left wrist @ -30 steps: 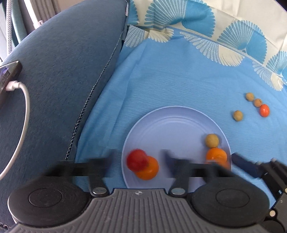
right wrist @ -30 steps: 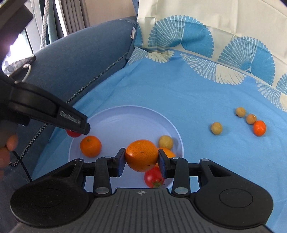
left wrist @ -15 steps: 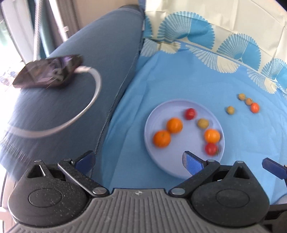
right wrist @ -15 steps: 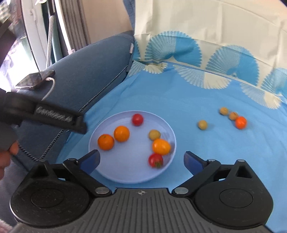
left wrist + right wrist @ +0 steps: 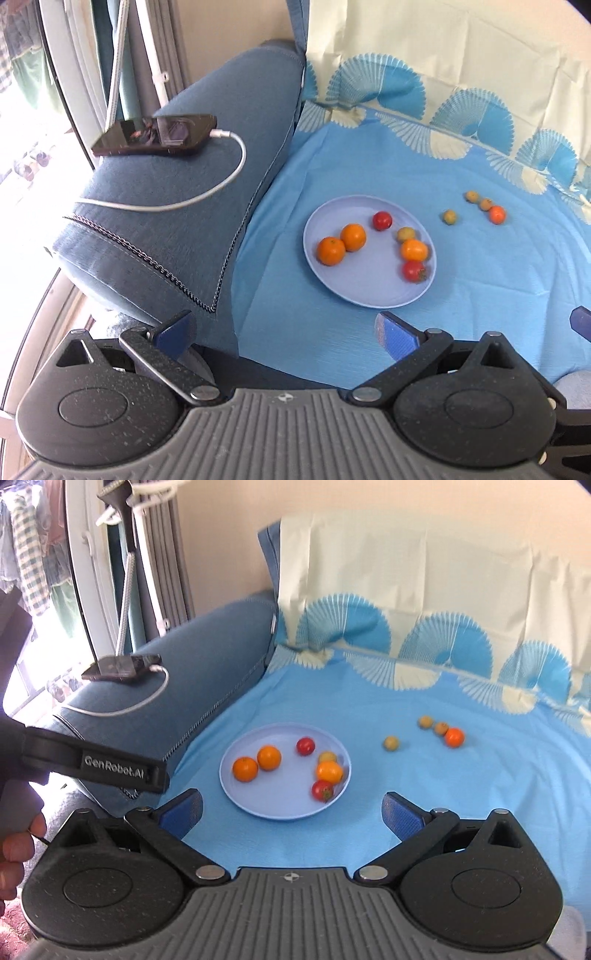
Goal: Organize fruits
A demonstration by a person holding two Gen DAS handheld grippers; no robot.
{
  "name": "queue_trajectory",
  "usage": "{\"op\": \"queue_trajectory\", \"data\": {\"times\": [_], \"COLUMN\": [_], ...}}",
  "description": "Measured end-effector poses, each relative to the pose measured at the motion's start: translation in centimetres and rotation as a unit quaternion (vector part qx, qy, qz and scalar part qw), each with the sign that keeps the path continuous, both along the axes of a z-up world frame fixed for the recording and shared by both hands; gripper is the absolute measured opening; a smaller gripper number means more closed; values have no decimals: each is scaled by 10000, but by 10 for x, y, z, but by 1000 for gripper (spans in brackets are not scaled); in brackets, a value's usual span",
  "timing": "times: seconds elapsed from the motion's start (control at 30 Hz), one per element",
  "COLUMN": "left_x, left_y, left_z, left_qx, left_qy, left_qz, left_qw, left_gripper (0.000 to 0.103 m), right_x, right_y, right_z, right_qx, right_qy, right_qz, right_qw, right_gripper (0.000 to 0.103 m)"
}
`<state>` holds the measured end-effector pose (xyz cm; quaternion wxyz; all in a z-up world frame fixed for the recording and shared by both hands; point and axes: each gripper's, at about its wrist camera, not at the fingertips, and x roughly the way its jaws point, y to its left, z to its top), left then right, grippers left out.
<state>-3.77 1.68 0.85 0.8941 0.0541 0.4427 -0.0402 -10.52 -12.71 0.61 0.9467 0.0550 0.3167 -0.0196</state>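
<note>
A pale blue plate [image 5: 369, 295] [image 5: 251, 797] lies on the blue cloth. It holds several fruits: two oranges [image 5: 341, 243] [image 5: 256, 762] at its left, a red tomato [image 5: 382, 220] at the back, a yellow-green fruit, an orange [image 5: 328, 771] and a tomato [image 5: 322, 789] at its right. Several small fruits [image 5: 480, 208] [image 5: 439, 731] lie on the cloth to the right. My left gripper [image 5: 284, 328] is open and empty, pulled back from the plate. My right gripper [image 5: 293, 808] is open and empty, also held back.
A blue sofa armrest [image 5: 177, 206] stands at the left with a phone [image 5: 155, 134] [image 5: 122, 666] and its white cable on top. The patterned cloth runs up the backrest [image 5: 424, 602]. The left gripper's body [image 5: 92, 766] shows at the left of the right wrist view.
My right gripper let go of the orange onto the plate and opened. Both grippers drew back and up from the plate; the left one opened wide.
</note>
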Motion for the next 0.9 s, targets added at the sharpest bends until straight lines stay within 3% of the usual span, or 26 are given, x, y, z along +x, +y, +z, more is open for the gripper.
{"op": "queue_trajectory", "data": {"times": [0.4,0.63,0.9], "left_x": [-22,-30,-33], "left_y": [7,7,16], "left_z": [28,37,39], "left_qx": [-149,-330,-412], "left_qy": [-527,-668,-661], "left_qz": [-47,-46,-9], "left_qw": [9985,9972,9970], "left_gripper": [103,103,103], "right_x": [-21,-34,-37], "right_y": [8,10,17], "right_z": [19,26,29], "right_qx": [-210,-415,-500], "right_qy": [-344,-647,-704], "right_qz": [-112,-138,-56], "right_qw": [9991,9969,9962], "right_gripper": [102,102,102]}}
